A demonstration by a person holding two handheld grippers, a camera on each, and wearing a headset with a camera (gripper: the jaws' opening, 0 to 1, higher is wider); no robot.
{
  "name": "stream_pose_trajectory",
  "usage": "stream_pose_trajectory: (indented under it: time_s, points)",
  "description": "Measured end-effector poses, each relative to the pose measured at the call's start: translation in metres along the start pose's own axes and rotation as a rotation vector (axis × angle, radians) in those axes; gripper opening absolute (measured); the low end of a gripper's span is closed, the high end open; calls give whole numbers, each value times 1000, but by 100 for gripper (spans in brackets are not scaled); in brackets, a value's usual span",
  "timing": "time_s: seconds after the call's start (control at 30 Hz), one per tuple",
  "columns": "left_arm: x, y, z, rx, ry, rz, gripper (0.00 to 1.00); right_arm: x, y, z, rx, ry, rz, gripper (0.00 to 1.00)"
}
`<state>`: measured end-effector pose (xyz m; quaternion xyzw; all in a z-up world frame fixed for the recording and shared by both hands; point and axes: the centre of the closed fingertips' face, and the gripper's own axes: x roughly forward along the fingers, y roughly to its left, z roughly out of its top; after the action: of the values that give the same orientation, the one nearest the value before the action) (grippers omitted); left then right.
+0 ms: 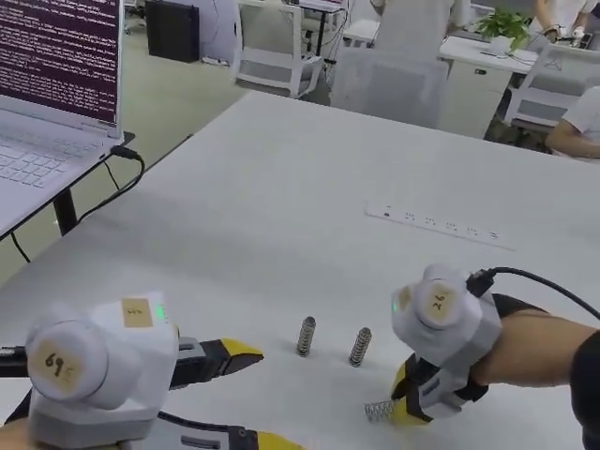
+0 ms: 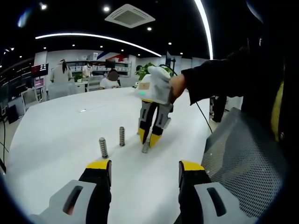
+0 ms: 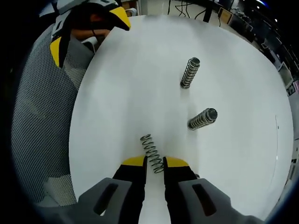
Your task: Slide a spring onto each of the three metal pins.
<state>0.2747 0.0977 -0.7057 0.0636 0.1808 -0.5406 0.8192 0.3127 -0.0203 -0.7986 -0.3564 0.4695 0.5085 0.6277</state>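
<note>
A white worktop (image 1: 281,187) carried everything. Nearest the person, the left gripper (image 2: 145,165) hung released, its yellow-tipped jaws wide apart with nothing between them, well to the left of the right gripper (image 3: 155,162). A grey mesh chair back (image 2: 243,154) stood at the worktop's near edge.

The right gripper pointed down at the worktop, clenched on one end of a loose spring (image 3: 150,148). The rest of that spring stuck out past the tips and lay low against the worktop.

Just beyond the right gripper two more springs stood on end, side by side. The nearer upright spring (image 1: 360,347) was close to it and the farther upright spring (image 1: 306,337) a little further off. Whether pins ran inside them could not be told.

Well beyond the right gripper a white power strip (image 1: 441,227) lay flat on the worktop. Far to its left, past the worktop's edge, an open laptop (image 1: 56,94) showed lines of text, with a black cable (image 1: 131,173) trailing from it. Farthest off stood white chairs (image 1: 272,47), other desks, a green plant (image 1: 506,23) and seated people.
</note>
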Motion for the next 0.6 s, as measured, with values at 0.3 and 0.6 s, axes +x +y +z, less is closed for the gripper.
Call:
stream_pose_trajectory:
  time_s: [0.3,0.6]
  points:
    - [2,1,0,-1,-4,-10,53,-1,2,-7,-134,53,-7,14]
    - [5,0,0,-1,0,-19,52,0,4,-7,-208,71,-1,9]
